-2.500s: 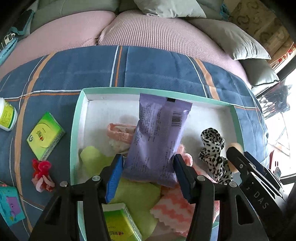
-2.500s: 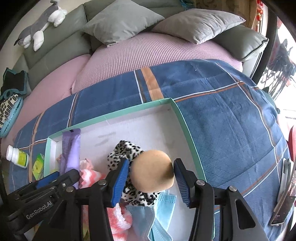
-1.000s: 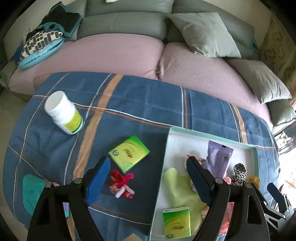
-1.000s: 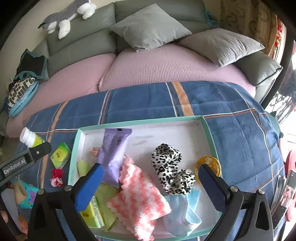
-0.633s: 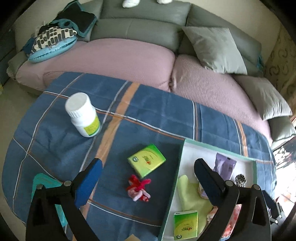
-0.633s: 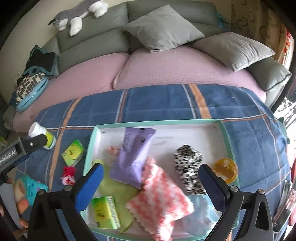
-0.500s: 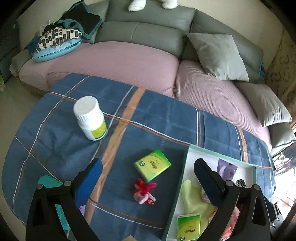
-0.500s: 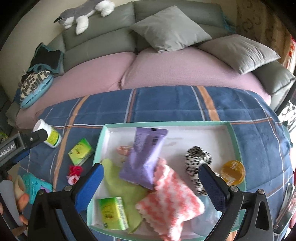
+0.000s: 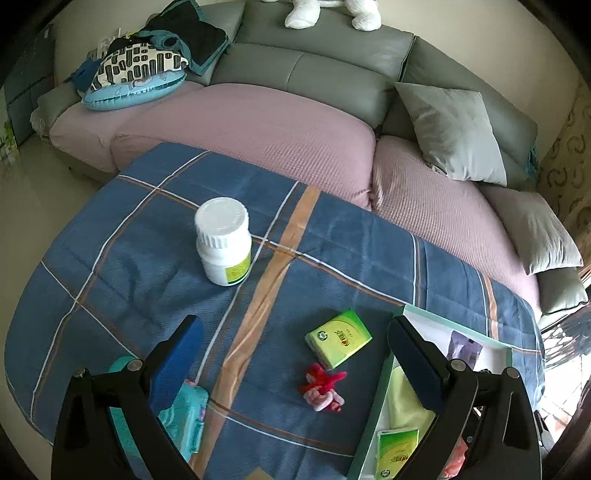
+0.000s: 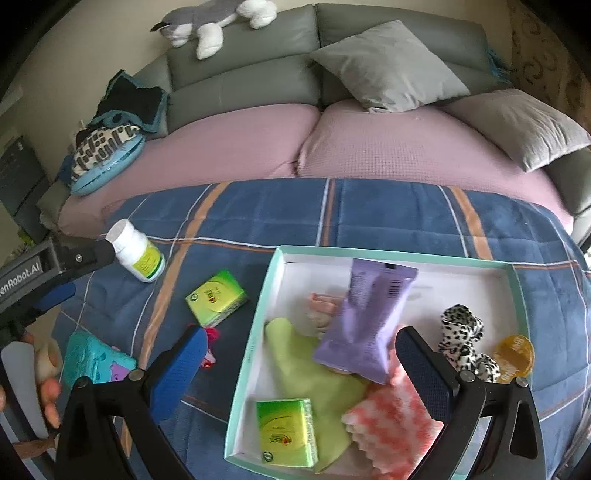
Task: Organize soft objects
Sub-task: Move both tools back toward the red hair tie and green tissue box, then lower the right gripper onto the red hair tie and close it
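Observation:
My left gripper is open and empty, high above the blue plaid blanket. Below it lie a green tissue pack, a red and pink hair tie and a teal pouch. My right gripper is open and empty above the mint-rimmed white tray. The tray holds a purple packet, a yellow-green cloth, a pink-white cloth, a leopard scrunchie, an orange puff and a green tissue pack.
A white pill bottle stands on the blanket at the left. A pink-covered grey sofa with grey cushions runs behind. The tray's left edge shows in the left wrist view. A plush toy lies on the sofa back.
Both grippers let go of the purple packet and the orange puff in the tray, opened wide and pulled back and up. The left gripper swung left over the blanket.

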Tool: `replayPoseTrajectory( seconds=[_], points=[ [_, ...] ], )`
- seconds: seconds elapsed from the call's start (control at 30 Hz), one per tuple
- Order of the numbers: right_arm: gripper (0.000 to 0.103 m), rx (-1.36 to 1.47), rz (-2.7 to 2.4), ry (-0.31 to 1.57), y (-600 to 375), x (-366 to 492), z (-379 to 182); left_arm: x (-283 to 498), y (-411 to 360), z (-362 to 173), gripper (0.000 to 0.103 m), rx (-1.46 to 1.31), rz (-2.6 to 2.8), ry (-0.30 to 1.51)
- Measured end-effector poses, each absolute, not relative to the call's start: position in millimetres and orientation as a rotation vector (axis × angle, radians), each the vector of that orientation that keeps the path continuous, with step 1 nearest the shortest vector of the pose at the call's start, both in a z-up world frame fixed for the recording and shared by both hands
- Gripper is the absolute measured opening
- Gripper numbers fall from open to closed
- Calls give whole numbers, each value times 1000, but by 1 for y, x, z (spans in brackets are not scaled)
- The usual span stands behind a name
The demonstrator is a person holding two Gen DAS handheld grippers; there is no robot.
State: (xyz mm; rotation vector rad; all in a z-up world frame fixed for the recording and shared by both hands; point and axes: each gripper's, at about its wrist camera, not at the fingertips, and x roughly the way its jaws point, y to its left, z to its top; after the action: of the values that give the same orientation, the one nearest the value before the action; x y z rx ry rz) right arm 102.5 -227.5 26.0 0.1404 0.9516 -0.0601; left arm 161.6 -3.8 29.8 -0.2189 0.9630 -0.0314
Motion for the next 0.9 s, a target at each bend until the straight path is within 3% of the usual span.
replayPoseTrajectory(
  seconds=[0.27,0.47,0.57,0.67,0.77,0.83,0.9],
  points=[
    [102,102,28,922,-206,106,26,163,12,37,100,-222,-35,952],
    [94,107,157,957,-174,115,12,172,15,28,100,-211,-70,1030],
    [85,98,203,991,-159,121,-1,179,13,22,100,-174,-73,1070],
    [83,109,228,1029,-151,126,-15,188,9,12,100,-122,-79,1128],
    [73,131,244,1058,-145,131,-27,197,7,2,100,-88,-67,1173],
    [72,142,253,1074,-142,133,-35,202,8,-6,100,-91,-68,1199],
    [60,155,264,1090,-141,136,-41,208,7,-13,100,-90,-68,1229]
  ],
)
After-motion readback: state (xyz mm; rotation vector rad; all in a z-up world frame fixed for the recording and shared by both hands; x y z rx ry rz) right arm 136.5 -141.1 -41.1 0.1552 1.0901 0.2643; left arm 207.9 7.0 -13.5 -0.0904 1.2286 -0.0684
